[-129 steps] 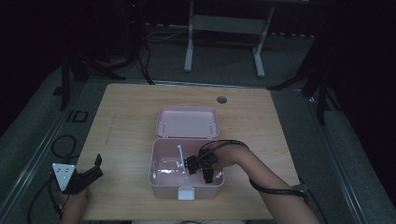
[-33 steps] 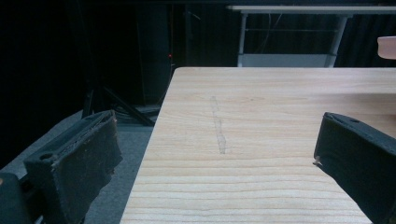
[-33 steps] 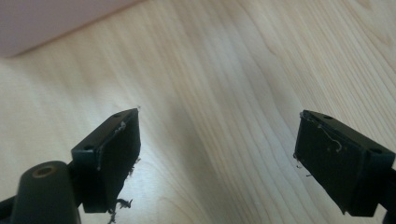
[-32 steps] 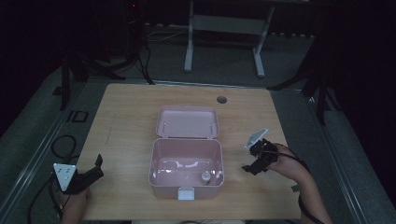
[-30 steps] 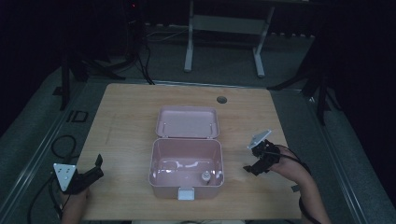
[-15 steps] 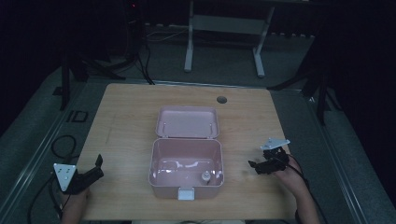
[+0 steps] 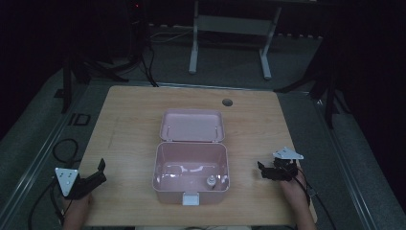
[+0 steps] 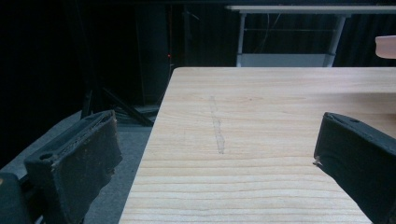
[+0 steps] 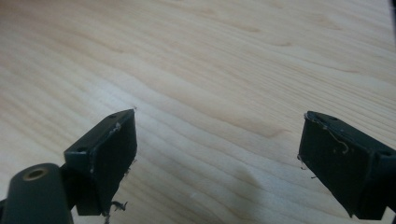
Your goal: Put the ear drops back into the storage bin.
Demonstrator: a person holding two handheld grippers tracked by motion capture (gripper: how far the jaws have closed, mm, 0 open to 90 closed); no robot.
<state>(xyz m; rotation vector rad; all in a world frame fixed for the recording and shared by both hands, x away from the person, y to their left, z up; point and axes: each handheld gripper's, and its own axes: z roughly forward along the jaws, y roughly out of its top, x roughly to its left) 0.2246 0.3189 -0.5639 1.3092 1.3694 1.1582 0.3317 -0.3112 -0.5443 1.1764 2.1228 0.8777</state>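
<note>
Your right gripper (image 7: 261,170) has just been spreading its jaws; they stand wide with nothing between, low over bare table (image 9: 224,60) right of the pink box (image 7: 190,168). Your left gripper (image 7: 99,171) is likewise released and empty at the near left corner. From above, a small white thing (image 7: 209,181) lies inside the box, too dim to identify. Only the box lid's edge (image 8: 386,46) enters the left gripper view, cut off at the right.
</note>
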